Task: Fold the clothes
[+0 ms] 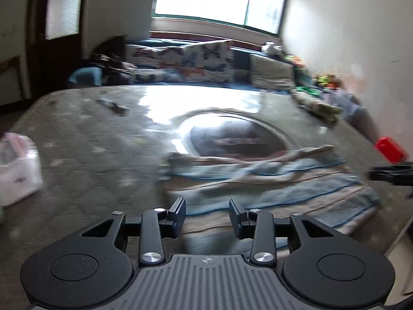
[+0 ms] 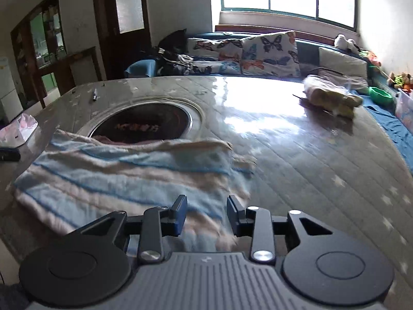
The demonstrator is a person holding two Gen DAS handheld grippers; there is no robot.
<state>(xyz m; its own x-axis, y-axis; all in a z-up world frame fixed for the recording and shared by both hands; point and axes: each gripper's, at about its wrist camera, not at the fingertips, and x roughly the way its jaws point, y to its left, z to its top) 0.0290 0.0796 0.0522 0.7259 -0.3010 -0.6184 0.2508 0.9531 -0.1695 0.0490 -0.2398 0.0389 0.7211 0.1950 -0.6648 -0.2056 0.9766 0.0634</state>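
Open surface right, cloth lying near-left

Wide bare surface (image 2: 296,155) is stretching right and far; the striped towel (image 2: 124,180) is covering the near-left, a yellow bundle (image 2: 333,98) sitting far-right, a pen (image 2: 94,94) far-left.

The table (image 2: 296,160) has a grey starred cover with a round dark inset (image 2: 144,126). Just ahead of the right fingers lies 1 blue-and-cream striped cloth (image 2: 124,178). Farther out: 1 pen (image 2: 94,94) far left, 1 yellow bundle (image 2: 333,95) far right.
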